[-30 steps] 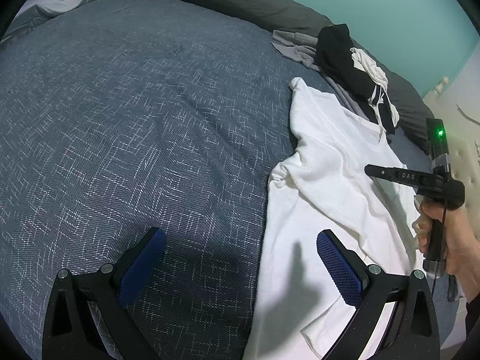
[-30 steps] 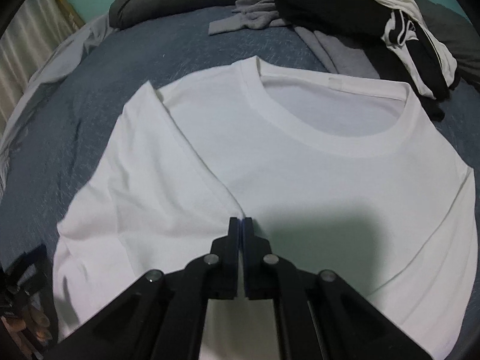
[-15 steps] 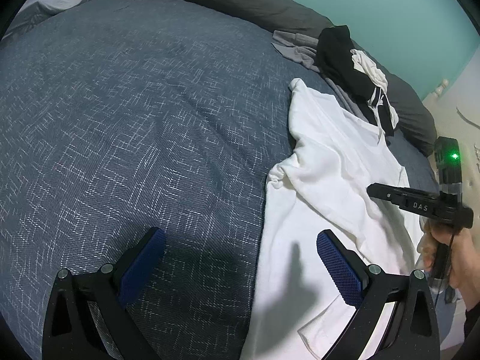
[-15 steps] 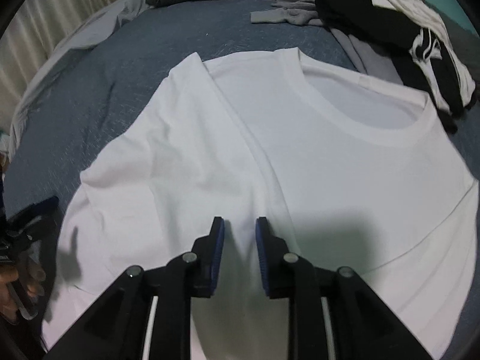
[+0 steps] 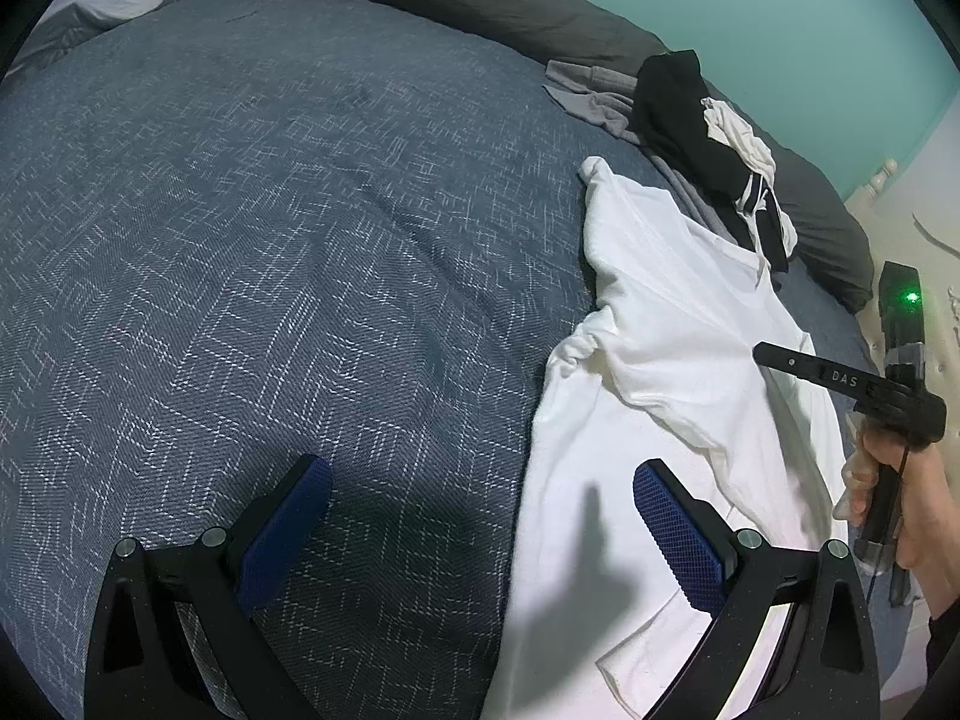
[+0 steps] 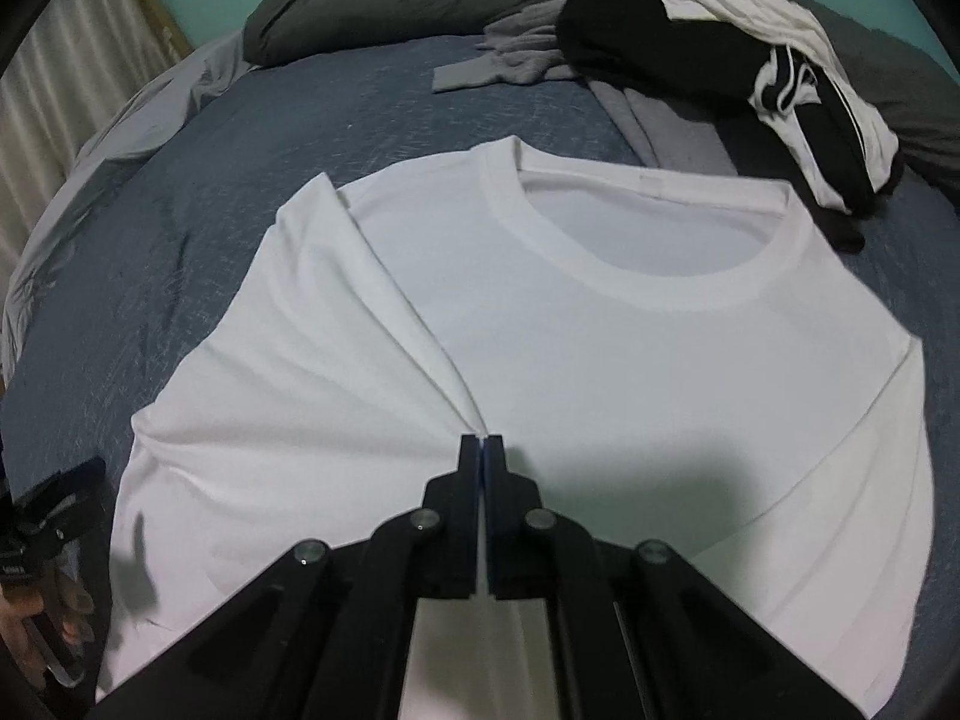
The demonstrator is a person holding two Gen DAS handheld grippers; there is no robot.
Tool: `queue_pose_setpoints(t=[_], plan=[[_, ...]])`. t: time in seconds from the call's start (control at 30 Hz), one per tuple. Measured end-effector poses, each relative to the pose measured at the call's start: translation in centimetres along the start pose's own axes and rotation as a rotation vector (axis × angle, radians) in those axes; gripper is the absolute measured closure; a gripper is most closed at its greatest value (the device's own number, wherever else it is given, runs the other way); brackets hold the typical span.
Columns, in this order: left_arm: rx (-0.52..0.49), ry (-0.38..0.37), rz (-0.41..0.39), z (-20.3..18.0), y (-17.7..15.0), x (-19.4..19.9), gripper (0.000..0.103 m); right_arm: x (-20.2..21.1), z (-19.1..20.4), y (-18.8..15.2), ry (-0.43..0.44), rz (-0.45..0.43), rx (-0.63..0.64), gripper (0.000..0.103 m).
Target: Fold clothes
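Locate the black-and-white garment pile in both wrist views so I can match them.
Left wrist: black-and-white pile sits upper right, beyond the white T-shirt, near the grey pillow.
Right wrist: the pile sits top right, past the T-shirt's collar.
Shared landmark: the white T-shirt spread on the blue bedspread.

Dim, cool overhead light — soft dark shadows beneath, fisheye bending and black vignette at edges

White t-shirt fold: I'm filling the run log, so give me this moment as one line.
stage: pinching fold | right gripper: shut on white t-shirt crease | left gripper: open, holds nothing | bedspread: shirt flat
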State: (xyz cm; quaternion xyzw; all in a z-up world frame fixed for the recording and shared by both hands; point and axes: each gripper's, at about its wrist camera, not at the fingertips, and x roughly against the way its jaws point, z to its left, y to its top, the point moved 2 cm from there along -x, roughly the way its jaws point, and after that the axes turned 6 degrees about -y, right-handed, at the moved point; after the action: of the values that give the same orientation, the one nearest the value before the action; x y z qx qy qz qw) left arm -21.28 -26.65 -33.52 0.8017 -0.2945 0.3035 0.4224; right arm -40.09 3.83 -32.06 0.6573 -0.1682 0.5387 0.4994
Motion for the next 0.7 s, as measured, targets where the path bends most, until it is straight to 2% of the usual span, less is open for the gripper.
queue_pose_setpoints(t=[0.03, 0.2, 0.27, 0.4, 0.5, 0.7], plan=[[0.001, -0.001, 0.0, 0.0, 0.0, 0.0, 0.0, -0.3, -0.1, -0.1, 0.064, 0.02, -0.023, 0.102], [0.002, 0.001, 0.001, -0.1, 0.0, -0.1, 0.0, 0.2, 0.2, 0.5, 0.075, -0.002, -0.018, 0.1], [0.002, 0.002, 0.001, -0.1, 0.0, -0.1, 0.0, 0.7, 0.4, 1.3, 0.048, -0.032, -0.029, 0.096], [0.005, -0.001, 0.001, -0.1, 0.1, -0.2, 0.0, 1.5, 2.3, 2.5, 0.077, -0.072, 0.006, 0.094], [-0.005, -0.002, 0.0, -0.1, 0.2, -0.2, 0.0, 1.0, 4.3, 2.1, 0.092, -0.041, 0.051, 0.092], [-0.057, 0.01, -0.023, -0.8, 0.4, 0.3, 0.0, 3.0, 4.2, -0.9, 0.148, -0.078, 0.012, 0.092]])
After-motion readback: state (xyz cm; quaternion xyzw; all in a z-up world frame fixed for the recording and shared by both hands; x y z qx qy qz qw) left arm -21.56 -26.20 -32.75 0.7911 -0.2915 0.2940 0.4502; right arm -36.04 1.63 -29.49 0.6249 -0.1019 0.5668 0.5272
